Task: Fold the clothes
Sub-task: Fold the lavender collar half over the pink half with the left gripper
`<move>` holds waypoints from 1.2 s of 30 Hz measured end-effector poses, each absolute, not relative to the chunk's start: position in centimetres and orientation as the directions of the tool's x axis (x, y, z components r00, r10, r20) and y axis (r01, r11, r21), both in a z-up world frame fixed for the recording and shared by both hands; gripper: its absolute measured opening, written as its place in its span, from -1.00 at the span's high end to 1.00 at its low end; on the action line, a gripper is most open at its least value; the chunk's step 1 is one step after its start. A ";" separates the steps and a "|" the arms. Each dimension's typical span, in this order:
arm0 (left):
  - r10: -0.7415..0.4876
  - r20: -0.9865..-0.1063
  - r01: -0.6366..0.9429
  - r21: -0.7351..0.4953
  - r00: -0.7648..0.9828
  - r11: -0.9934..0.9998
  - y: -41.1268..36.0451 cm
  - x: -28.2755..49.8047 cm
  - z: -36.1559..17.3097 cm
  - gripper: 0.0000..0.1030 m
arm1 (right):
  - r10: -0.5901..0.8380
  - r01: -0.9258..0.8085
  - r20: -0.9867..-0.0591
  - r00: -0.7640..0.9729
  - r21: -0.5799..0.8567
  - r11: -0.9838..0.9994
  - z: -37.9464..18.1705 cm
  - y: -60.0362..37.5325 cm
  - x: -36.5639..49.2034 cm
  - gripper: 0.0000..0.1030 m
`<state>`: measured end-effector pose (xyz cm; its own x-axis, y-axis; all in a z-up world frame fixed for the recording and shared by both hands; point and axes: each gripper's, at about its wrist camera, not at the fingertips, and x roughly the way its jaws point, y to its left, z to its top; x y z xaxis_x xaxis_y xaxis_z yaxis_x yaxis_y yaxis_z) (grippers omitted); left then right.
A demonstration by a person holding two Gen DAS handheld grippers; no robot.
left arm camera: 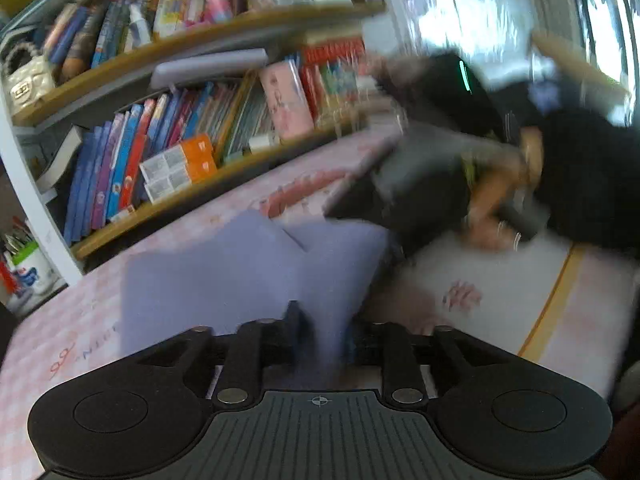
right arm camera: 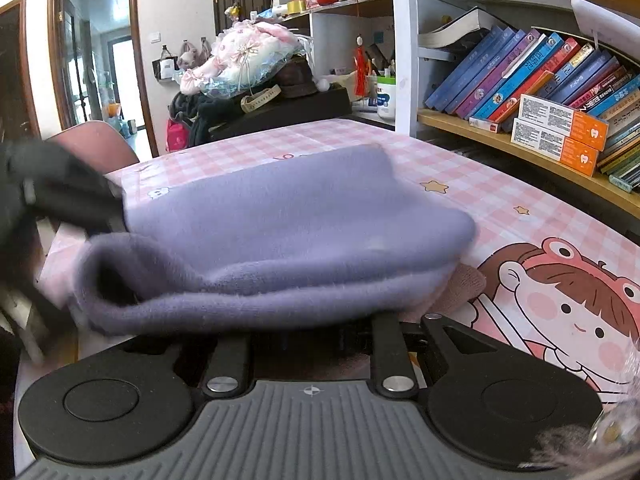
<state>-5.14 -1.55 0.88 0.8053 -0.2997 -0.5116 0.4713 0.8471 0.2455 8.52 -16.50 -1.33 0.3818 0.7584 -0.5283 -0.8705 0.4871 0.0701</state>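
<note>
A lavender fleece garment [right arm camera: 280,240] lies across the pink checked tablecloth [right arm camera: 500,196], folded over on itself so that a thick rolled edge faces the near side. The left gripper [left arm camera: 320,328] has cloth running down between its fingers; the jaws stand only a little apart, and with the picture smeared I cannot tell whether the pads truly pinch the fabric or merely straddle it. The right gripper [right arm camera: 312,332] is set low against the near fold, its fingertips buried under the fleece, so whether it is clamped on the cloth is hidden from sight; its linkage arms sit drawn in close together. From the left wrist view, the person's hand [left arm camera: 496,208] grips the other tool's handle over the table. A bookshelf [right arm camera: 520,140] crammed with books curves behind the table.
</note>
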 end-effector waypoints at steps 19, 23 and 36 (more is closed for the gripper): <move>-0.315 -0.457 0.440 0.197 0.832 0.876 -0.8 -4.4 1.8 0.38 | 0.776 -0.867 -0.522 0.354 0.127 0.481 -1.3 -17.1 9.3 0.62; -0.297 -0.389 0.378 0.149 0.872 0.914 0.8 -4.6 2.8 0.48 | 0.773 -0.869 -0.523 0.358 0.115 0.481 -1.3 -16.9 9.2 0.60; -0.292 -0.457 0.417 0.201 0.840 0.886 -2.1 -3.8 1.5 0.55 | 0.771 -0.870 -0.524 0.363 0.105 0.481 -1.3 -16.9 8.9 0.60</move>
<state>-3.79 -2.13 1.49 0.8401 -0.2919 -0.4572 0.4172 0.8864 0.2008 8.92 -16.94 -1.30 0.3626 0.7709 -0.5237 -0.8704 0.4810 0.1053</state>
